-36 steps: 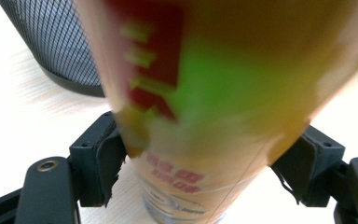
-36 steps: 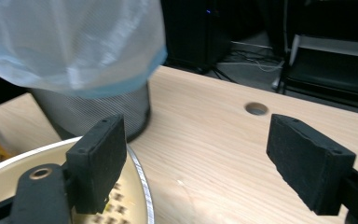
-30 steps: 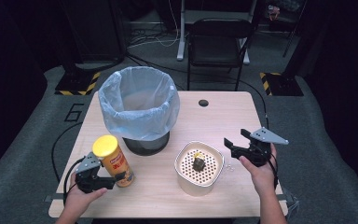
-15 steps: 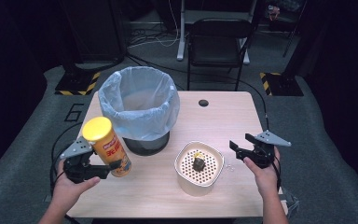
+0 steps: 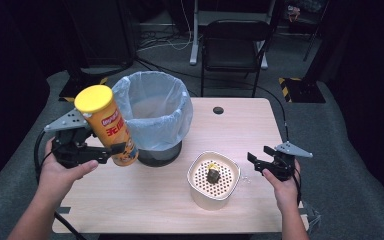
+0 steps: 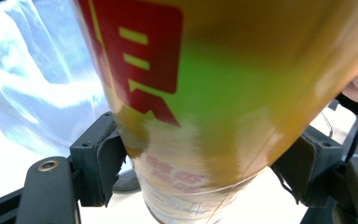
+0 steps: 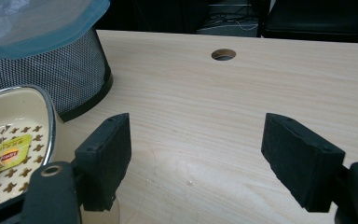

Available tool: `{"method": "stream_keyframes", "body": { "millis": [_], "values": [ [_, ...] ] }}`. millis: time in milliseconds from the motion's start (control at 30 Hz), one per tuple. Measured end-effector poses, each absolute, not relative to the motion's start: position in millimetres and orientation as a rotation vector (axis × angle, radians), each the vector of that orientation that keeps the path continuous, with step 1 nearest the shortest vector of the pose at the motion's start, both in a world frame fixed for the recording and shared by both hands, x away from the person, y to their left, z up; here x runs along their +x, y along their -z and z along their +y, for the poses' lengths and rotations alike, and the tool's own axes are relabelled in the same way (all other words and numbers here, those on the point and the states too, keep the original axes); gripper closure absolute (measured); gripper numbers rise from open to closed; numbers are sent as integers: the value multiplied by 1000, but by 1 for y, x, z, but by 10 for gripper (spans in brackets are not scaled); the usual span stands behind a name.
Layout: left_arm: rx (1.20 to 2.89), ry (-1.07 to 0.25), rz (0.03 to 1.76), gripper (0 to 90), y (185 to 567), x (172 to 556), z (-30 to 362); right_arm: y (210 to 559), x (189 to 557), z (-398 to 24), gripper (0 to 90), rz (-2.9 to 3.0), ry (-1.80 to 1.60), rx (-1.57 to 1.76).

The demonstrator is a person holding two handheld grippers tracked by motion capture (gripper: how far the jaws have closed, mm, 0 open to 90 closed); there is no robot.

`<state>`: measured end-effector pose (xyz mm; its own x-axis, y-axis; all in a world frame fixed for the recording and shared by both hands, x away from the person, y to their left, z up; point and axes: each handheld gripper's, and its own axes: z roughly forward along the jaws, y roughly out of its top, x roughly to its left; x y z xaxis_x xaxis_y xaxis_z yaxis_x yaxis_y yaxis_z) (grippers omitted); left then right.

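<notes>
My left gripper (image 5: 111,150) has the chip can (image 5: 106,125) pinched low on its body, and in the left gripper view the fingers (image 6: 103,161) press against both sides of the glossy tube (image 6: 205,107). Half a second ago the can stood lower, near the table's front-left part; now it is lifted clear of the table (image 5: 260,125) and tilted, its yellow lid (image 5: 93,97) leaning away from the bin, just beside the bin's rim.

The can is a smooth cylinder — yellow-orange with a red label block and a green patch. The bin (image 5: 152,117) is dark mesh, round, lined with a thin pale-blue plastic bag (image 7: 42,18) folded over the rim (crinkled, translucent).

My right gripper (image 5: 255,159) has hardly moved: it hovers low at the table's right side, its fingers (image 7: 109,156) spread wide on nothing. Just beside it sits a cream bowl (image 5: 214,181) with a perforated insert and a metal rim; a dark lump (image 5: 213,175) and a yellow tea-bag tag (image 7: 10,150) lie inside. The table is pale wood grain, with a round cable hole (image 7: 223,54) near its far edge.
</notes>
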<state>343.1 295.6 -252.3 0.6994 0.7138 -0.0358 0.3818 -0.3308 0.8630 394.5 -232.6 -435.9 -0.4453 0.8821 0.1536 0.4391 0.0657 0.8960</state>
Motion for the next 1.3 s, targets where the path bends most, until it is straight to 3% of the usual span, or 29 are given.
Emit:
{"method": "stream_keyframes", "body": {
  "millis": [300, 667, 1300],
  "values": [
    [1967, -417, 837, 240, 209, 359, 283, 441, 396, -238, 240, 1910, -1369, 1348],
    [1946, -447, 861, 240, 186, 380, 272, 445, 397, -241, 254, 1911, -1380, 1375],
    [1866, -549, 983, 240, 196, 455, 249, 446, 398, -240, 254, 1909, -1397, 1383]
  ]
}}
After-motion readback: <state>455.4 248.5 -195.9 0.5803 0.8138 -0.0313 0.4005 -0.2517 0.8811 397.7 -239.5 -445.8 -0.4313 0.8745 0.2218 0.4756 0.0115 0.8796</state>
